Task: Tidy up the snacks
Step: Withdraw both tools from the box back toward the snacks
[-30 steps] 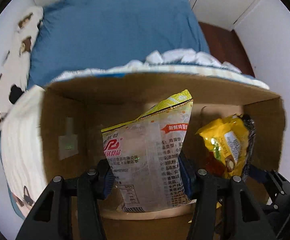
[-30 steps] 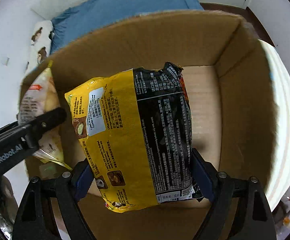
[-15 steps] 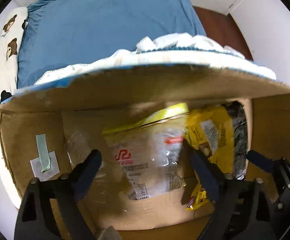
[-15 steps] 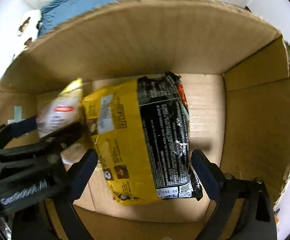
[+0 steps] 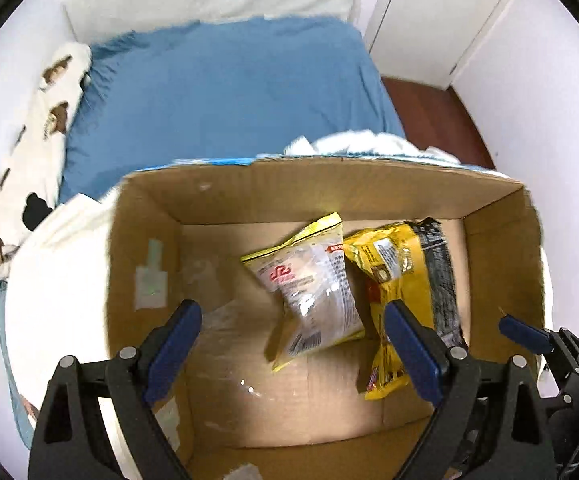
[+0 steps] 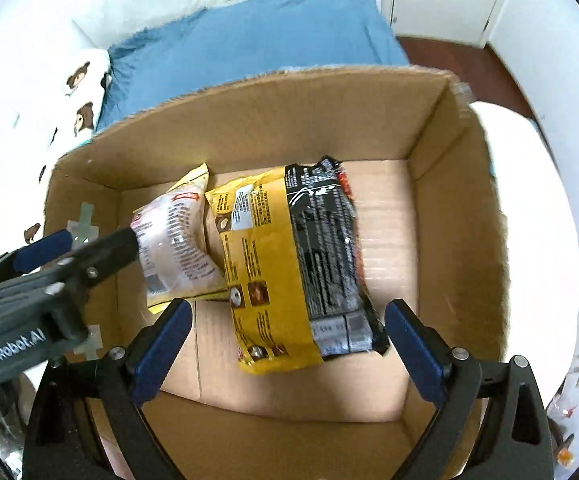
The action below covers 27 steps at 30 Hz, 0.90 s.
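A blue bedsheet (image 5: 225, 92) covers the bed beyond, with a white bear-print pillow (image 5: 45, 112) along its left edge. A white door (image 5: 441, 12) stands at the upper right above a strip of dark wooden floor (image 5: 437, 116)

The black left gripper (image 6: 61, 276) has white letters on its side that say "GenRobot.AI". The clear snack bag (image 5: 309, 284), lying in the middle of the cardboard box (image 5: 369, 192), has a red logo and small print, too blurry to read. The yellow and black snack bag (image 6: 293, 264) beside it, nearer the box's right wall, has lots of tiny print, also too small to read.
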Available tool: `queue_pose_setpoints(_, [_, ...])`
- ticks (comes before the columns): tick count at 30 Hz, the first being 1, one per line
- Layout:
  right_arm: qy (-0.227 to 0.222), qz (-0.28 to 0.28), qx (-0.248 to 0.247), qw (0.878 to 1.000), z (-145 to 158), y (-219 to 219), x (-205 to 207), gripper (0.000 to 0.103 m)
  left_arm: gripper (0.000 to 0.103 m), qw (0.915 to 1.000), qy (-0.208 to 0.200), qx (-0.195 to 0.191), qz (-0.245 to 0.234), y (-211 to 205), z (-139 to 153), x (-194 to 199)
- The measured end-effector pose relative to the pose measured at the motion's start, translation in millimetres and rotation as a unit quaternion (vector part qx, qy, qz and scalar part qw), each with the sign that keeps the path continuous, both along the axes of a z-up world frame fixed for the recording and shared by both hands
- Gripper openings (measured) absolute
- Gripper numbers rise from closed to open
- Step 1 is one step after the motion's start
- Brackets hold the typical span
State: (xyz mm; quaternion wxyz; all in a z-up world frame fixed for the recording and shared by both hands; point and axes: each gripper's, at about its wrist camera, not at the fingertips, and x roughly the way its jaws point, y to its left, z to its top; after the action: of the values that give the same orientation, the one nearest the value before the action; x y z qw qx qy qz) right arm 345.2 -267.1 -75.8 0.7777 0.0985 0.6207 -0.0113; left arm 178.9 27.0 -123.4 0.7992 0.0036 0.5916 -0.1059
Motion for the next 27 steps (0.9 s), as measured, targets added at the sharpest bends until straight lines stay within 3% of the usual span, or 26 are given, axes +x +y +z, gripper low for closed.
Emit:
queue_pose_setpoints(5, [-0.053, 0.004, -0.020, 0.998, 48, 9, -42, 0.099, 0.093, 0.9985, -0.050, -0.005, 0.019, 17, 24, -29])
queue_pose_setpoints(13, [-0.113, 0.013, -0.022, 0.993, 92, 15, -87, 0.099, 0.093, 0.9943, -0.103, -0.006, 0.024, 22, 59, -78])
queue_pose_setpoints(20, [-0.144, 0.029, -0.007, 0.989, 115, 22, -127, 0.099, 0.093, 0.9911, -0.127, -0.009, 0.039, 28, 83, -119])
queue_pose_setpoints(27, [-0.148, 0.044, 0.027, 0.988, 116, 18, -156, 0.099, 0.093, 0.9883, -0.131, -0.019, 0.076, 37, 90, -155])
